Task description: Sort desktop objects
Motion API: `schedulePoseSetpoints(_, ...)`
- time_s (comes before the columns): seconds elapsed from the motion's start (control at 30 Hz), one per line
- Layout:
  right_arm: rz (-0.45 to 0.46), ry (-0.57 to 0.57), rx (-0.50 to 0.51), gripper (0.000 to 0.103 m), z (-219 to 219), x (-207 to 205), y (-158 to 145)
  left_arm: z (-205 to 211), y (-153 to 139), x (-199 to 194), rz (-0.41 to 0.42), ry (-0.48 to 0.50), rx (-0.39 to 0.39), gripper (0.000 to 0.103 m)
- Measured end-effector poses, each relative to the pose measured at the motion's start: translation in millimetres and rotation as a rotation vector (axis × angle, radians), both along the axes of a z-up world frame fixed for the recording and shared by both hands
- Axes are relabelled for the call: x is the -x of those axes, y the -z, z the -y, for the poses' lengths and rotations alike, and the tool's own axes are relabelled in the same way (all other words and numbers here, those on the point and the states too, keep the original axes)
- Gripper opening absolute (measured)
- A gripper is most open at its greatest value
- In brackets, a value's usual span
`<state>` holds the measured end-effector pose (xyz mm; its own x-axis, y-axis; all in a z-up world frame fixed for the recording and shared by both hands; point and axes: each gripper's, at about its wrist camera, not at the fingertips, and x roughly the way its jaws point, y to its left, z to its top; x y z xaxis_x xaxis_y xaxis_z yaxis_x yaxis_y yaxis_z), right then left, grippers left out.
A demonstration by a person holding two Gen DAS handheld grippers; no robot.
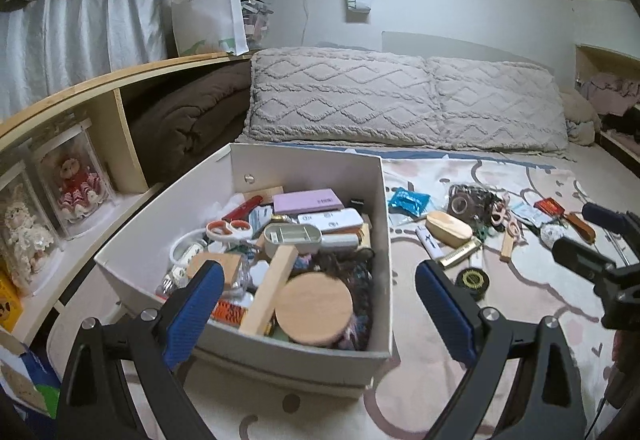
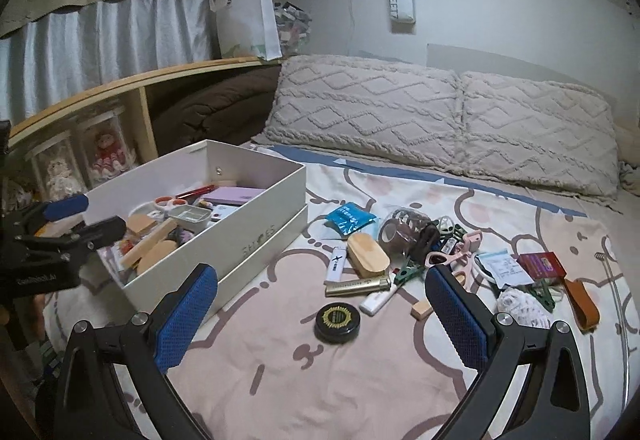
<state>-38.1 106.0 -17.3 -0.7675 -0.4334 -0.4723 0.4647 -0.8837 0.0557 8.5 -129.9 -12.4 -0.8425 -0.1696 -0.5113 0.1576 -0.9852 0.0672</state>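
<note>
A: Where does the gold tube point(image 2: 357, 285) lie?
B: On the bed point(image 2: 360, 380), long axis from 9 to 3 o'clock, beside the box point(image 2: 224, 240).
A: And the grippers?
B: The left gripper point(image 1: 320, 304) and the right gripper point(image 2: 320, 312) gape wide, both empty.

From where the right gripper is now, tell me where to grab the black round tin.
Take the black round tin across its side wall, coming down from above. It lies flat on the bedspread, lid up, with room either side for the right gripper.
</note>
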Motion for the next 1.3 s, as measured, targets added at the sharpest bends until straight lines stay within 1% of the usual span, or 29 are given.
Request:
schedulePoseSetpoints(0.2, -0.006, -0.006, 0.006, 0.103, -9.7, -15.9, 8.6, -11.0, 6.7, -19.6, -0.004, 0.016, -0.018, 0.097)
schedulePoseSetpoints(0.33, -0.008, -0.012, 0.005, 0.103, -17.2, -25.9, 13.2, -20.3, 8.5, -32.2, -0.025, 0.002, -0.004, 0.097)
schedulePoseSetpoints(0.57, -0.033, -0.017, 0.036, 0.103, -35.2, -40.0, 8.1, -32.0, 12.4, -48.8, -0.03, -0.015, 0.023, 0.097)
schedulePoseSetpoints(0.7, -0.049, -0.025, 0.045, 0.103, -43.2, -47.6, 4.0, -37.1, 11.1, -59.8, -0.051, -0.02, 0.019, 0.097)
schedulePoseSetpoints(0.83, -0.066, -0.046, 0.027, 0.103, -44.2, -55.1, 2.5, -42.4, 5.9, -70.9, -0.091, -0.027, 0.014, 0.098)
schedulePoseSetpoints(0.87, -0.07, -0.05, 0.021, 0.103, -43.6, -56.6, 2.3, -43.3, 4.4, -72.6, -0.097, -0.027, 0.017, 0.101)
schedulePoseSetpoints(0.9, -0.073, -0.054, 0.015, 0.103, -43.2, -58.3, 2.1, -45.1, 2.8, -74.4, -0.103, -0.025, 0.021, 0.103)
schedulePoseSetpoints(1.0, -0.083, -0.06, 0.004, 0.103, -42.5, -62.1, 1.2, -51.5, -0.7, -80.9, -0.122, -0.012, 0.044, 0.103)
schedulePoseSetpoints(1.3, -0.089, -0.069, 0.003, 0.103, -42.7, -67.3, 2.2, -61.8, -1.4, -93.2, -0.123, 0.02, 0.077, 0.103)
